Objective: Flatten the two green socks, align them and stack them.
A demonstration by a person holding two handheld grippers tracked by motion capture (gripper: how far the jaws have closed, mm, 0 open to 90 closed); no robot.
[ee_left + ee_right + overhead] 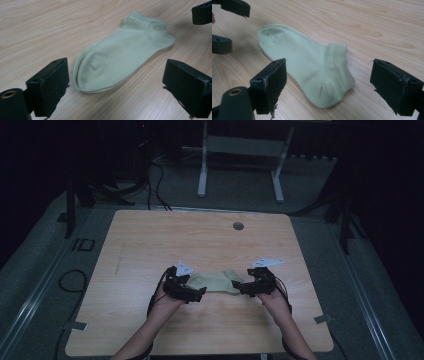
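We see a pale green, short ankle sock (216,282) of soft knit fabric lying flat on the light wood-grain tabletop (150,245), stretched out between our two hands near the table's front half. The left gripper (115,82) hangs just above the toe end, its black jaws spread wide with the rounded toe lying on the wood between them, no pad touching the cloth. The right gripper (328,85) hangs over the heel and cuff end in the same way, jaws wide apart and nothing pinched. In the high view both tools sit at the sock's two ends, left gripper (192,292) at the toe, right gripper (245,287) at the heel. We judge that the laying-out step is done: the sock rests smooth, with only a small crease near the toe, and both tools have let go. The next move, if the sock is to be folded or carried, calls for lowering one set of jaws onto an edge and pinching a thin layer of fabric without dragging it across the wood.
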